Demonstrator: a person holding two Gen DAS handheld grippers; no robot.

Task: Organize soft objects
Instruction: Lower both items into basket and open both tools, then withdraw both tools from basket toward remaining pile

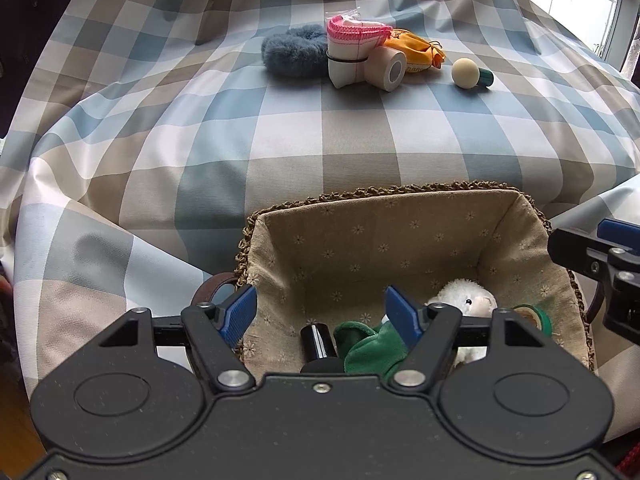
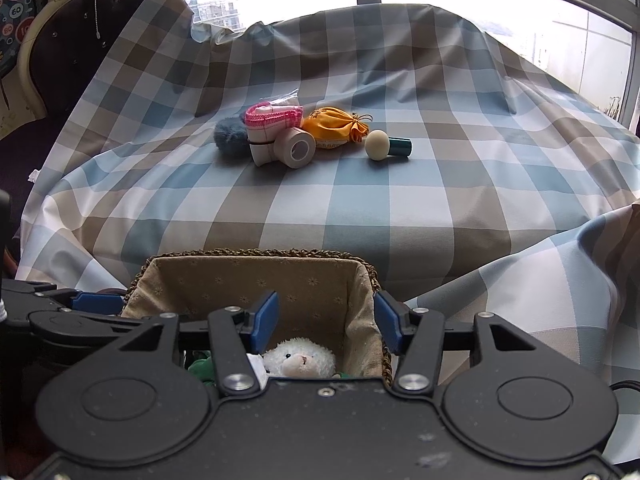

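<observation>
1. Lined basket (image 1: 400,216): contains white plush (image 1: 464,298), green plush (image 1: 368,350), black cylinder (image 1: 318,342), green tape roll (image 1: 534,316).
2. Left gripper (image 1: 322,314): spread wide, empty, above the basket.
3. Right gripper (image 2: 326,322): spread wide, empty.
4. Cloth (image 1: 280,140): carries blue scrunchie (image 1: 294,52), orange pouch (image 1: 416,54), tape roll (image 1: 388,68).

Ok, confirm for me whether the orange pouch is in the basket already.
No, the orange pouch lies on the checked cloth, well beyond the basket.

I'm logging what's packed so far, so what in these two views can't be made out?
- Basket floor, left wrist view: near part hidden behind the left gripper.
- White plush, right wrist view: body cut off by the right gripper.
- Blue fluffy item: partly behind the pink-trimmed bundle.
</observation>
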